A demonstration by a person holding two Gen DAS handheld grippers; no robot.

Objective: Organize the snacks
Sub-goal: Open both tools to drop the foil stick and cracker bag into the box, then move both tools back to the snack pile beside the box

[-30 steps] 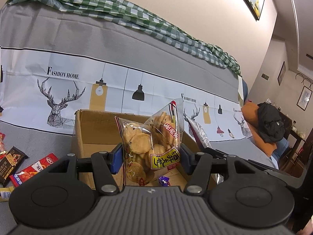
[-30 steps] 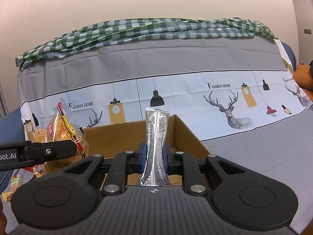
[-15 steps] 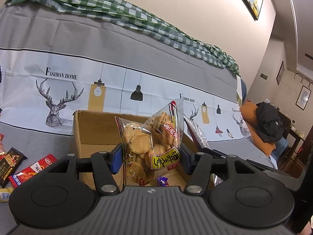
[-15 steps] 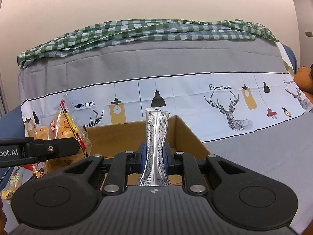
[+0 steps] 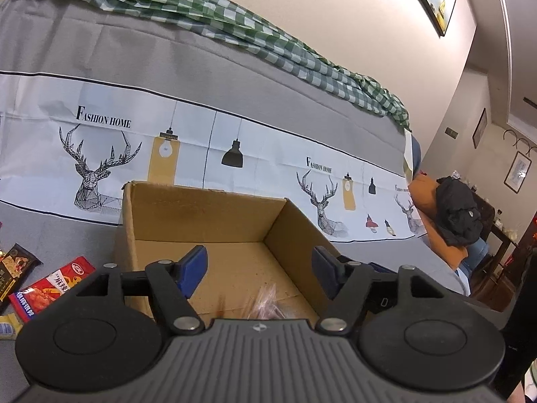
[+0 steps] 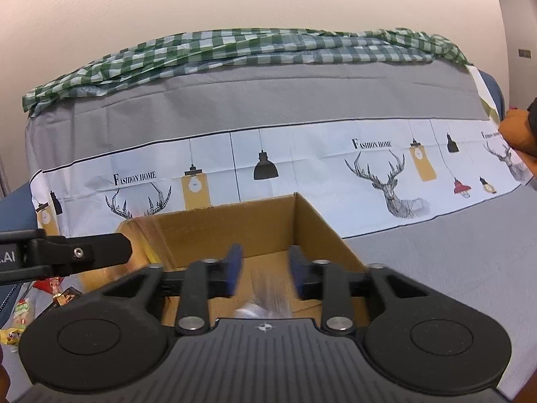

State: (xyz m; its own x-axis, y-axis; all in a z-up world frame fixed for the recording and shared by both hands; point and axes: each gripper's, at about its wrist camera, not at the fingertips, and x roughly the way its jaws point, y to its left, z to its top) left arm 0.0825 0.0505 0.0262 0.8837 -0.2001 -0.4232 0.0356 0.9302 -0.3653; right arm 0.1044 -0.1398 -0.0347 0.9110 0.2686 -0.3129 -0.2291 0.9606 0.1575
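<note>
An open cardboard box [image 5: 214, 208] stands on the grey cloth; it also shows in the right wrist view [image 6: 268, 225]. My left gripper [image 5: 258, 268] is open and empty above the box. The top of the clear cracker bag [image 5: 265, 302] shows blurred low inside the box, under the gripper body. My right gripper [image 6: 265, 268] is open and empty over the box. The silver foil packet [image 6: 272, 299] is a blur below and between its fingers, down in the box.
Loose snacks lie left of the box: a red packet [image 5: 53, 285], a dark bar [image 5: 15, 265] and small packets [image 6: 20, 319]. The left gripper's finger [image 6: 67, 255] reaches in from the left. A cloth-draped backrest rises behind the box.
Both grippers opened. The cracker bag dropped out of the left gripper into the box, and the silver packet dropped out of the right gripper into the box.
</note>
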